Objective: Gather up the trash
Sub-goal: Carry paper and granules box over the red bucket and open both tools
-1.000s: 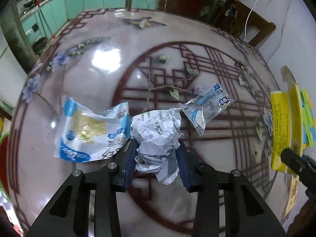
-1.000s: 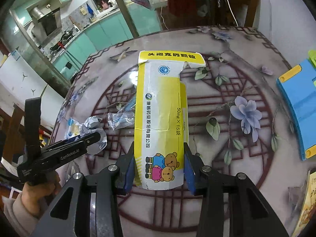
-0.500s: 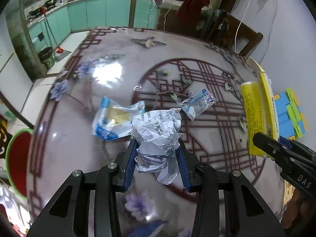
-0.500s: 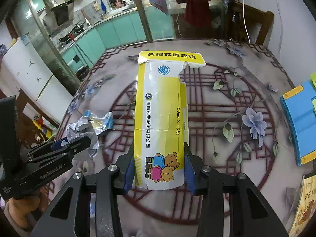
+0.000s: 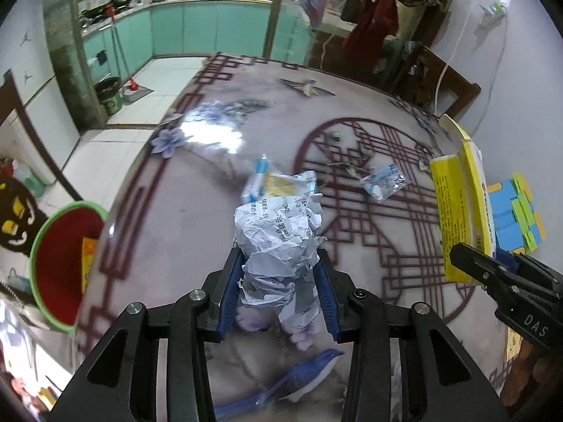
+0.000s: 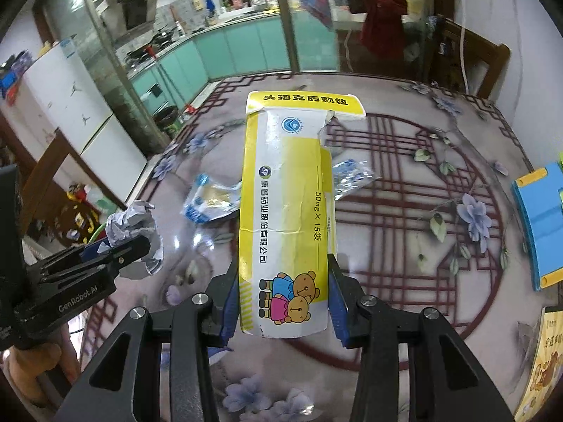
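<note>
My left gripper (image 5: pixel 278 281) is shut on a crumpled white paper ball (image 5: pixel 279 242) and holds it above the patterned table (image 5: pixel 197 204); it also shows in the right wrist view (image 6: pixel 132 227). My right gripper (image 6: pixel 283 302) is shut on a flattened yellow and white medicine box (image 6: pixel 286 211), seen edge-on in the left wrist view (image 5: pixel 461 211). A blue and yellow empty packet (image 5: pixel 278 184) and a small clear blue wrapper (image 5: pixel 383 184) lie on the table. A red bin with a green rim (image 5: pixel 59 263) stands on the floor left of the table.
A blue and green folder (image 5: pixel 517 218) lies at the table's right edge, also in the right wrist view (image 6: pixel 542 225). A yellow booklet (image 6: pixel 542 362) lies at the near right. A wooden chair (image 5: pixel 443 84) stands behind the table. Kitchen cabinets (image 5: pixel 197 31) are beyond.
Both grippers have risen and pulled back from the table with their loads. The left view has swung left, and the red bin has come more fully into view.
</note>
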A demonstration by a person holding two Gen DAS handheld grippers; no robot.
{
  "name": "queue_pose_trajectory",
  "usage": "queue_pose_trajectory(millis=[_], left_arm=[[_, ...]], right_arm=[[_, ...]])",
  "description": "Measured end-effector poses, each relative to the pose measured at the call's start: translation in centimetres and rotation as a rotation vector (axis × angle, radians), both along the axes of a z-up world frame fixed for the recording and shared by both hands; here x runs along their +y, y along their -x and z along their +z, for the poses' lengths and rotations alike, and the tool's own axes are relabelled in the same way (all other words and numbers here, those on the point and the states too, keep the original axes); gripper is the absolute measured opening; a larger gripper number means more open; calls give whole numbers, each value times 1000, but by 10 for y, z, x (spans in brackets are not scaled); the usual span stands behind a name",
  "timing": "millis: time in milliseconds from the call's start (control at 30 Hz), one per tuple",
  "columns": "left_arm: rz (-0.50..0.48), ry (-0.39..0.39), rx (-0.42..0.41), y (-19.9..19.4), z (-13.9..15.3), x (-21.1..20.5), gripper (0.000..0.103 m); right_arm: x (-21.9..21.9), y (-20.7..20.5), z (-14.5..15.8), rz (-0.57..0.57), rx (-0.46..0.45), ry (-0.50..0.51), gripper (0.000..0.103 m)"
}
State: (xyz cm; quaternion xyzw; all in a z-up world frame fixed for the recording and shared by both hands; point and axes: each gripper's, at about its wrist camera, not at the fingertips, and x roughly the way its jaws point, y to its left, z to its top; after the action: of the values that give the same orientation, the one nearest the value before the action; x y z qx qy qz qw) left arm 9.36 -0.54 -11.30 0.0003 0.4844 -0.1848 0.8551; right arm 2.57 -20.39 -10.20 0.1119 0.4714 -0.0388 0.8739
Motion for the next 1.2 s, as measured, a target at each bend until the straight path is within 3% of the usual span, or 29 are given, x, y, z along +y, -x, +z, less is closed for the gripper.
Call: queue_pose_trajectory(millis=[533, 633, 700, 967, 1067, 1200], left_arm=[[44, 19, 22, -4, -9, 63, 38], [43, 24, 26, -5, -10, 71, 38], [39, 30, 32, -6, -12, 75, 38], [34, 40, 50, -4, -18, 85, 38], [33, 41, 51, -4, -18, 90, 38], [36, 39, 53, -6, -19, 96, 38]], right_arm=[[73, -15, -6, 87, 21, 6, 40], [83, -15, -17, 139, 83, -11, 42], [92, -11, -29, 196, 133, -4, 61], [119, 12, -92, 355, 328, 79, 66], [120, 15, -112, 353, 387, 98, 65], [115, 18, -114, 310, 379, 54, 43]])
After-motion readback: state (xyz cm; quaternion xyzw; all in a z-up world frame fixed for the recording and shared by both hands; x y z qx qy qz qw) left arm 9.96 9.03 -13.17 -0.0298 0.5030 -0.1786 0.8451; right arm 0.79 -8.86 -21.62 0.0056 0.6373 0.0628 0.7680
